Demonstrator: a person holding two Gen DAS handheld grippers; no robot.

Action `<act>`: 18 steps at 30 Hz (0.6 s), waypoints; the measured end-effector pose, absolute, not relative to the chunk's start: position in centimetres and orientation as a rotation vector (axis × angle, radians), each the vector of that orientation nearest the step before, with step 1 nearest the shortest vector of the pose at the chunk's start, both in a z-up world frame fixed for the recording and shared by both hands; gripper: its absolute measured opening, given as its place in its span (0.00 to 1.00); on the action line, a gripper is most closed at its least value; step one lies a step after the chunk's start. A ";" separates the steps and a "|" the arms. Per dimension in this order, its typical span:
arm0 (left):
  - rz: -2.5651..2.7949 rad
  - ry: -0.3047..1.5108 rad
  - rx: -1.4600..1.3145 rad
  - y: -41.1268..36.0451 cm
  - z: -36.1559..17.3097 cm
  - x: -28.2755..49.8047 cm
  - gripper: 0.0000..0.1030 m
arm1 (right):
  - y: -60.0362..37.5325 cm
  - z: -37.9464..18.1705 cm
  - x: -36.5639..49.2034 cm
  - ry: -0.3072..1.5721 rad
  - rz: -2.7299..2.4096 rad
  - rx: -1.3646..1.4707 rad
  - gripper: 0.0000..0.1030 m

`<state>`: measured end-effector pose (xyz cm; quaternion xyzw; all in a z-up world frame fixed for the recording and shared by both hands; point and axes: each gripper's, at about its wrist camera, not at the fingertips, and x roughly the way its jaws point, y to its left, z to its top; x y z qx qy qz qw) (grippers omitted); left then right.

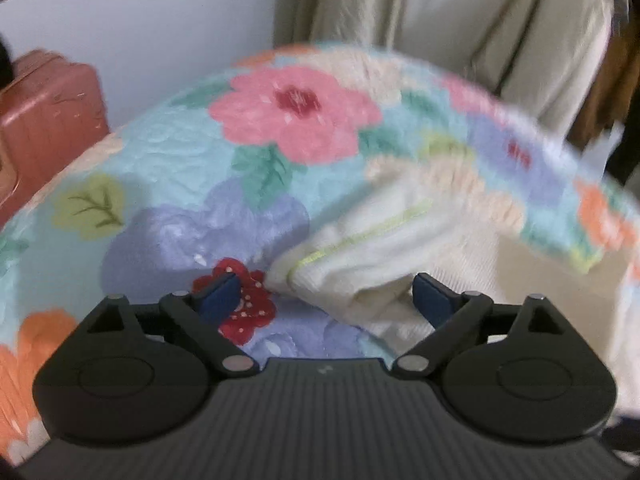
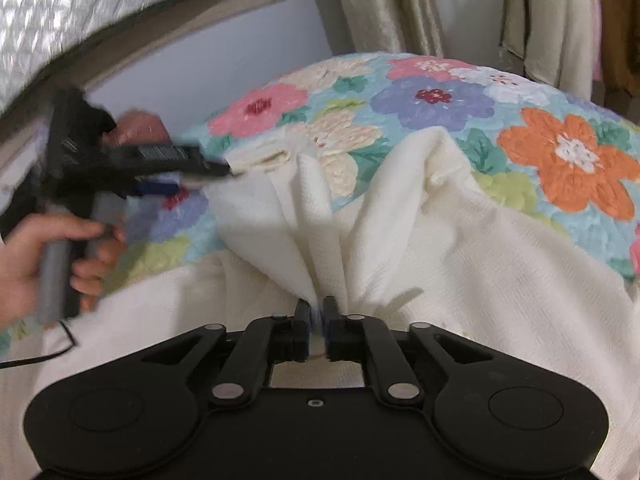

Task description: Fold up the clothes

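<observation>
My right gripper (image 2: 316, 316) has its jaws pinched almost together on a gathered fold of the cream waffle-knit garment (image 2: 460, 240), which fans out from the grip and lies across the near part of the floral quilted bedspread (image 2: 568, 160). My left gripper (image 1: 324, 296) has its jaws spread wide, and a bunched cream end of the garment (image 1: 360, 256) with a yellow-green stitched seam (image 1: 360, 236) lies between the blue pads (image 1: 430, 296), nearer the right one; they are not clamped on it.

Only the right wrist view shows the left gripper from outside (image 2: 160, 160), far left, with a bare hand (image 2: 36, 264) round its grey handle and a black cable trailing near. A label on its body is too blurred to read.

Only the left wrist view shows the pink hard-shell suitcase (image 1: 48, 120) against the pale wall (image 1: 160, 20) at far left. Both views show beige curtains (image 2: 400, 0) beyond the bed.
</observation>
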<state>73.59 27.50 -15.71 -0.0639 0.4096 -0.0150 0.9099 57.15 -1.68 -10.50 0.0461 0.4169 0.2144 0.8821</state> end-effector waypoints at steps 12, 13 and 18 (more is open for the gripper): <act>-0.087 0.595 -0.054 22.7 -9.4 68.0 0.15 | -8.3 -7.4 51.0 0.811 0.390 0.217 0.44; -0.112 0.590 -0.087 22.2 -8.6 67.0 0.15 | -8.8 -7.3 50.3 0.803 0.381 0.224 0.44; -0.288 0.613 -0.354 19.9 -5.2 60.6 0.15 | -11.0 -6.8 46.8 0.765 0.333 0.259 0.44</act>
